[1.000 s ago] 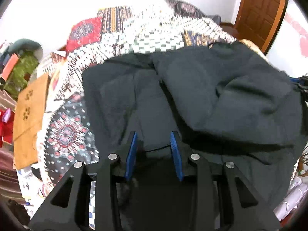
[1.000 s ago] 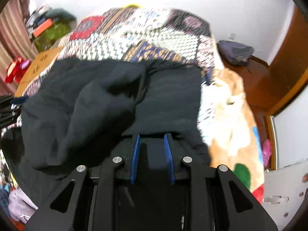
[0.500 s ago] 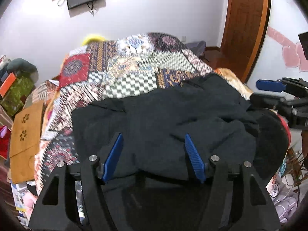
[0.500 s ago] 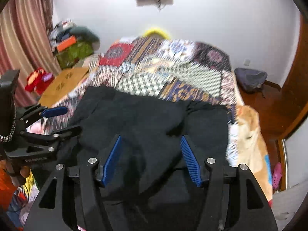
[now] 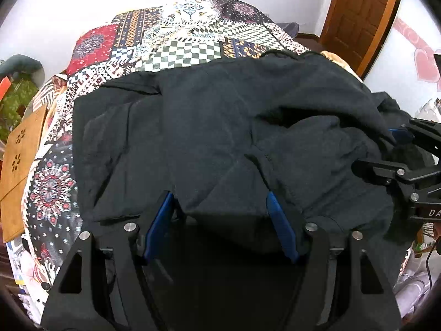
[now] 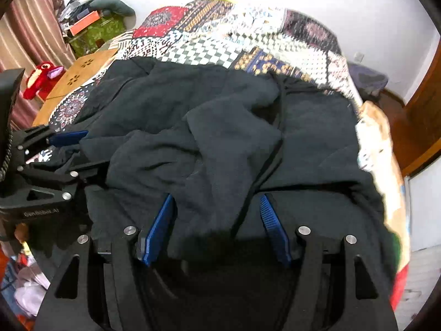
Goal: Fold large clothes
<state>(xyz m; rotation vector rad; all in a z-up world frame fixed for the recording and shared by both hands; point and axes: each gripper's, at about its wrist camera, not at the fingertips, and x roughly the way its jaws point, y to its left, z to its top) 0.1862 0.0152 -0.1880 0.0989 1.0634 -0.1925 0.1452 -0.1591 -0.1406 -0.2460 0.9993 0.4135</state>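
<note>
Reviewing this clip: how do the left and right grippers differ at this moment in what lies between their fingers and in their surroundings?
The left gripper frames a smooth folded edge of the black garment; the right gripper frames bunched cloth crossed by a dark seam or cord. A wooden board lies off the left gripper's side; an orange blanket lies off the right's. Shared: both have just been opening and stand open over the garment on the patchwork quilt, pads not pressing.

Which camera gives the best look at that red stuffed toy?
The right wrist view: the red stuffed toy sits clearly at the left, beside the brown board. The left wrist view does not show it at all.
</note>
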